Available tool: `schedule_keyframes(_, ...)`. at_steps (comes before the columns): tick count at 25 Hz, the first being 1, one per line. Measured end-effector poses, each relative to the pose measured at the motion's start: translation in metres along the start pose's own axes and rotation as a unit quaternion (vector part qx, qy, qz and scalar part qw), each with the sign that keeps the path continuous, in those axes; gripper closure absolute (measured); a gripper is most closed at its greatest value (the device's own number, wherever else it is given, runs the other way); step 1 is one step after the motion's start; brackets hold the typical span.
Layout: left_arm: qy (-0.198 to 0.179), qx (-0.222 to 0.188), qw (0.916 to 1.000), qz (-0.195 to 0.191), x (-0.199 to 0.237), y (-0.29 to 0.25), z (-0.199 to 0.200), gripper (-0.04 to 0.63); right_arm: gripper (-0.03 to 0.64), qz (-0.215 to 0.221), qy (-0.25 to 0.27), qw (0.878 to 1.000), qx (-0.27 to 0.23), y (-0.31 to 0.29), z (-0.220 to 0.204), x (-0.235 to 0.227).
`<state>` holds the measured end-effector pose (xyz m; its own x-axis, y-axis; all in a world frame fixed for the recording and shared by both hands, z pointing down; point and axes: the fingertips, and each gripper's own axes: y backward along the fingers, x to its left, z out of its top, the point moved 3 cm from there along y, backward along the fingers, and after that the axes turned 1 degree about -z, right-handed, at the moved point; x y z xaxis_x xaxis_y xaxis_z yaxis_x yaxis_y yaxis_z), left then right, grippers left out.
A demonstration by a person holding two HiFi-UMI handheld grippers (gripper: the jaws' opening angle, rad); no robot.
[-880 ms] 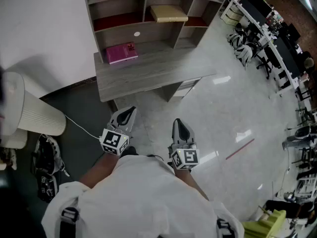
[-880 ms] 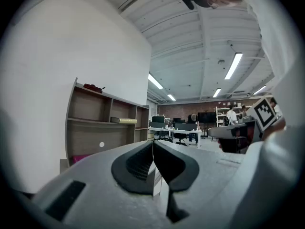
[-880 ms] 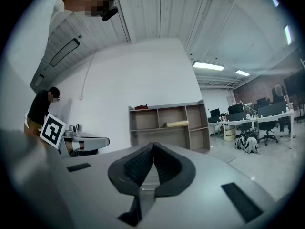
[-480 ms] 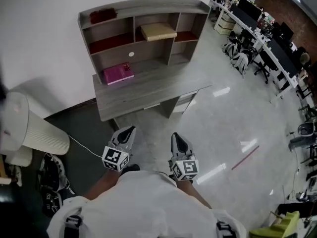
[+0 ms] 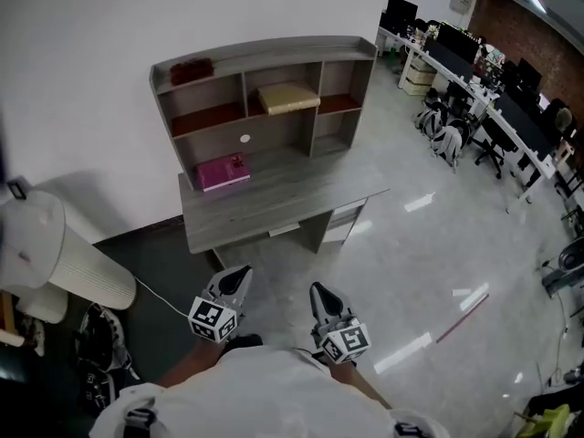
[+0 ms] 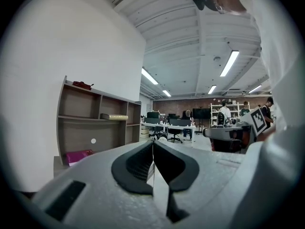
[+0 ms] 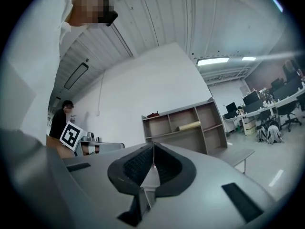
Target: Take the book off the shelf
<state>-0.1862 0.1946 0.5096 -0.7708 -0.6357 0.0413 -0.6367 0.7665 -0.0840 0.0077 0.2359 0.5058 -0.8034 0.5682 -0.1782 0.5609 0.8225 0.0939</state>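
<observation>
The grey bench (image 5: 274,210) is sitting in the upper middle of the head view, with the shelf (image 5: 265,51) standing along its back edge against the wall. The left claw (image 5: 239,276) and right claw (image 5: 319,292) are hanging at bottom centre, both clenched on nothing and well apart from the bench. The tan book (image 5: 288,97) is lying flat in the shelf's upper middle compartment, and a pink book (image 5: 224,172) is lying on the bench below. The approach seems to be in hand. Next, the person is likely needing to close in, spread one claw and reach level into that compartment.
</observation>
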Motion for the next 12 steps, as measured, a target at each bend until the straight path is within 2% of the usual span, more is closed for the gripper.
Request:
schedule_keyframes(4,0.009,0.011,0.9999,-0.009,-0.014,0.000,-0.005,0.578,0.600,-0.029,-0.025,0.999,0.009,0.016,-0.008,-0.017)
schedule_keyframes(12,0.038,0.017,0.9992,-0.001,-0.006,0.001,-0.016,0.578,0.600,-0.043,-0.046,0.998,0.030,0.021,-0.025,-0.026)
